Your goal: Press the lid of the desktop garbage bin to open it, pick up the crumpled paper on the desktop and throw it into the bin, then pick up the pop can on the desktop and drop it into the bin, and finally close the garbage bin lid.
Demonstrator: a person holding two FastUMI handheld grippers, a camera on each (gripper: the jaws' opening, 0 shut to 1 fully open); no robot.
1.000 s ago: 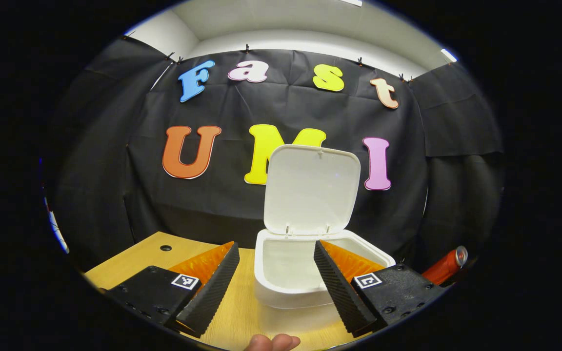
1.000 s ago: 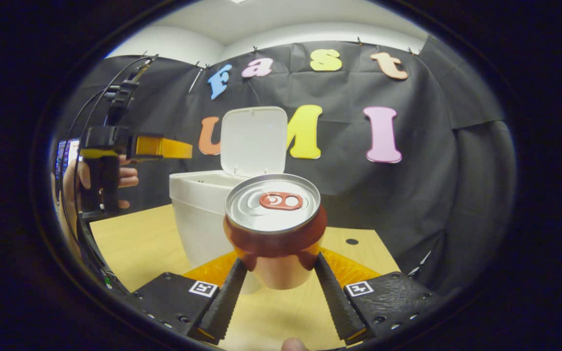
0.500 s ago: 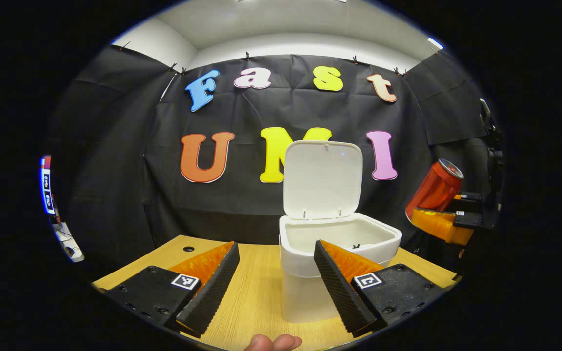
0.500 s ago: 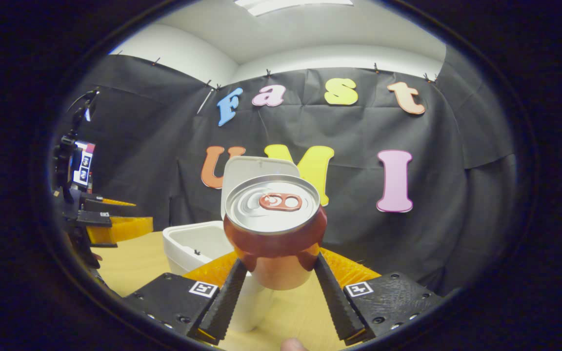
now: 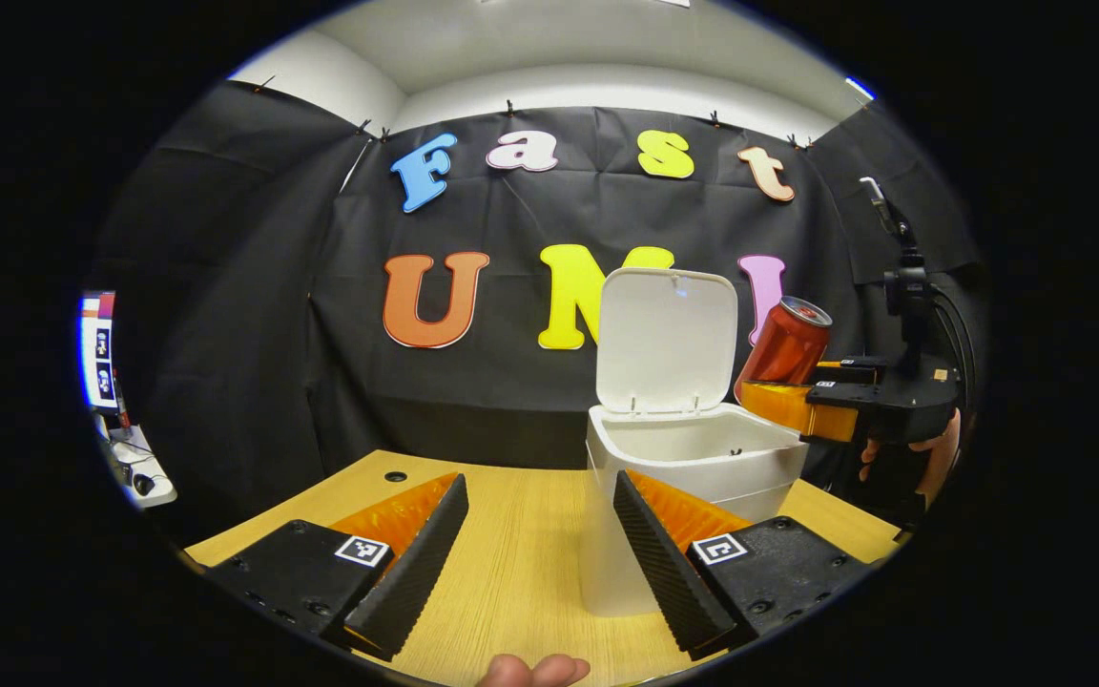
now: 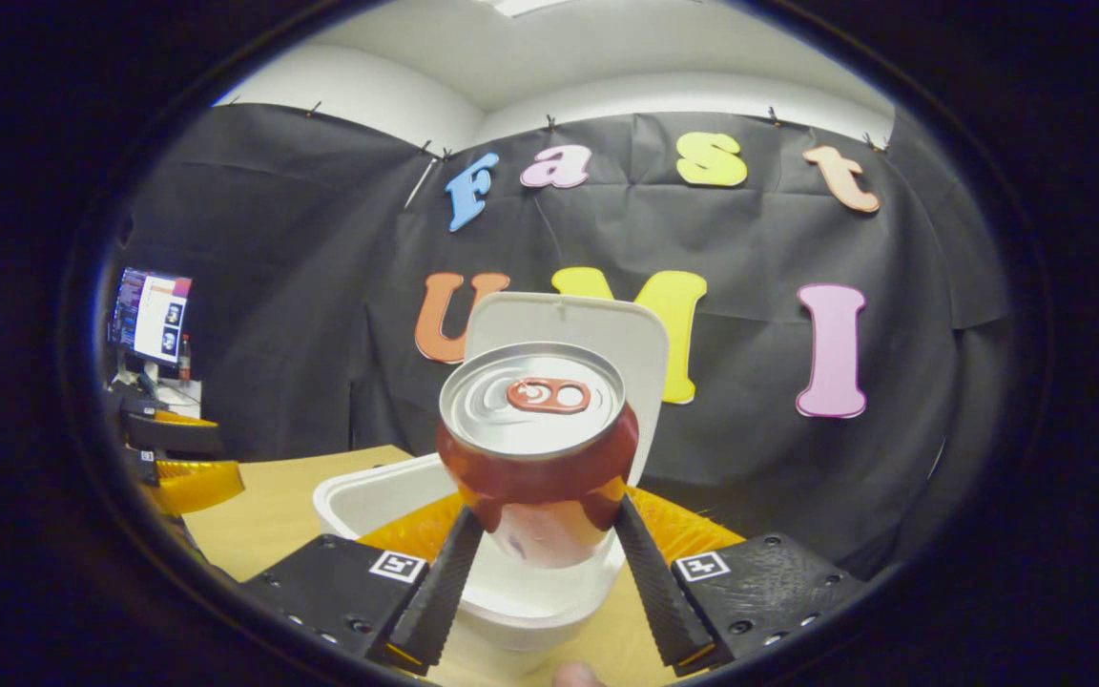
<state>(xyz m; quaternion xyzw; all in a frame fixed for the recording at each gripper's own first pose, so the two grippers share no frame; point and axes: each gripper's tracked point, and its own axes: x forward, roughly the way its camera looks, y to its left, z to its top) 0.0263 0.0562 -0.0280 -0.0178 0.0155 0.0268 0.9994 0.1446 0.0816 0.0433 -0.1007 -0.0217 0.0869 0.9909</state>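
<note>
White plastic garbage bin [image 5: 693, 458], rounded-rectangular in plan, standing on the pale wood-grain table [image 5: 511, 563] with its hinged lid [image 5: 669, 339] raised upright at the rear rim; the visible part of the interior is smooth and white, and the contents cannot be made out from either view. Pop can [image 6: 535, 448], a red metal cylinder with a silver top and red pull tab, gripped at its lower body between both fingers of the right tool [image 6: 540, 582], whose jaws are closed against the can's sides. In the right gripper view the can sits in front of and above the bin's open mouth [image 6: 387, 491]; in the left gripper view the same can [image 5: 786, 342] is tilted just beside the lid's right edge, above the bin's right rim, carried by the right tool [image 5: 802, 405] with a person's hand [image 5: 931, 458] behind it. Left tool [image 5: 540, 563] held wide apart with nothing between its ridged fingers, low over the table in front of the bin
</note>
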